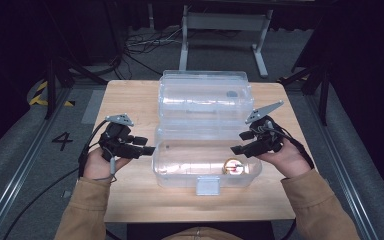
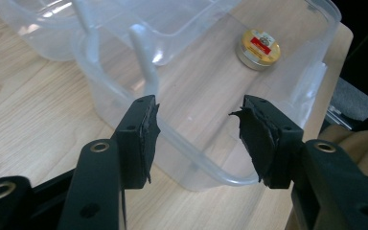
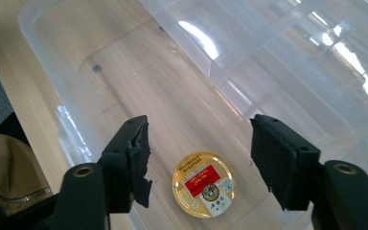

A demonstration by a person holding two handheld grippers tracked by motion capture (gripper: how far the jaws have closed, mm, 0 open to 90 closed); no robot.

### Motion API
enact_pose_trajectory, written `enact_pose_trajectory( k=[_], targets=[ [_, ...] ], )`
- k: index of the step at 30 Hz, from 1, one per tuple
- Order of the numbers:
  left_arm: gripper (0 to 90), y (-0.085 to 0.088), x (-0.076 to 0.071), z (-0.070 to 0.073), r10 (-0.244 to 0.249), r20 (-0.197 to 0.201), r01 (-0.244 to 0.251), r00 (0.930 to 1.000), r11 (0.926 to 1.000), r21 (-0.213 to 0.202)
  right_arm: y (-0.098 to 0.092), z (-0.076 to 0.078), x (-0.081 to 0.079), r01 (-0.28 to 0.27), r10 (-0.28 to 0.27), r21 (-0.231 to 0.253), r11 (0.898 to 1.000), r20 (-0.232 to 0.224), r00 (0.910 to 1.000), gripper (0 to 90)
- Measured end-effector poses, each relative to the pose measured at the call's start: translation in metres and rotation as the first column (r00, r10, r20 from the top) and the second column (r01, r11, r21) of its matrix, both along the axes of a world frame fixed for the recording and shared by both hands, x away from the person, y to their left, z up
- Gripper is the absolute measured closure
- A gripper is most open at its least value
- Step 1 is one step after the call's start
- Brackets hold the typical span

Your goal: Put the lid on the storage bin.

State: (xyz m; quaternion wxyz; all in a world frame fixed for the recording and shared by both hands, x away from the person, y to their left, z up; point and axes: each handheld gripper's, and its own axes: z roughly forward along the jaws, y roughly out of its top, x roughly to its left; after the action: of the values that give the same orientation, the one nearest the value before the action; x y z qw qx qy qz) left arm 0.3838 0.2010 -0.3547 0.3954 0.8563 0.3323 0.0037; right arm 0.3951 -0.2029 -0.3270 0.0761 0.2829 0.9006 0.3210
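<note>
Round gold tin with a red label (image 3: 203,190) is lying inside the clear plastic box (image 1: 170,172) on the wooden table (image 1: 130,200); right gripper (image 3: 199,160) is hovering above it, jaws apart, gripping nothing; left gripper (image 2: 196,139) is gaping wide at the box's rim.

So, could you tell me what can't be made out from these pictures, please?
- Label text on the round gold tin: too small in the right gripper view, glare-blurred in the high view.
- Near wall of the clear box: partly covered by the left gripper in its own view.
- Box lid: cut off by the right gripper view's edge.
- Floor beyond the table: too dark.
</note>
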Motion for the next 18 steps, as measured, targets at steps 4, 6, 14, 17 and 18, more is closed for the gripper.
enact_pose_trajectory(
  k=[4,6,14,17,18],
  targets=[
    [48.2,-0.006,-0.002,0.0,-0.016,-0.001,0.016,0.9999,0.9999,0.001,0.0,0.01,0.005,-0.016,0.016,0.007,1.0,0.006,0.9999,44.2],
    [48.2,-0.007,-0.004,0.0,-0.019,0.0,0.019,0.9998,0.9998,0.004,0.001,0.016,0.009,-0.02,0.019,0.016,1.0,0.02,0.9996,45.7],
    [48.2,-0.01,-0.007,-0.001,-0.03,0.003,0.03,0.9995,0.9995,0.009,0.012,0.037,0.033,-0.06,0.057,0.05,0.997,0.053,0.997,52.2],
    [48.1,-0.011,-0.007,-0.001,-0.035,0.003,0.035,0.9994,0.9993,0.01,0.019,0.043,0.044,-0.071,0.067,0.05,0.996,0.078,0.9948,53.4],
    [48.1,-0.011,-0.008,-0.001,-0.037,0.004,0.037,0.9993,0.9993,0.01,0.021,0.045,0.048,-0.075,0.07,0.05,0.996,0.083,0.9941,53.6]
  ],
)
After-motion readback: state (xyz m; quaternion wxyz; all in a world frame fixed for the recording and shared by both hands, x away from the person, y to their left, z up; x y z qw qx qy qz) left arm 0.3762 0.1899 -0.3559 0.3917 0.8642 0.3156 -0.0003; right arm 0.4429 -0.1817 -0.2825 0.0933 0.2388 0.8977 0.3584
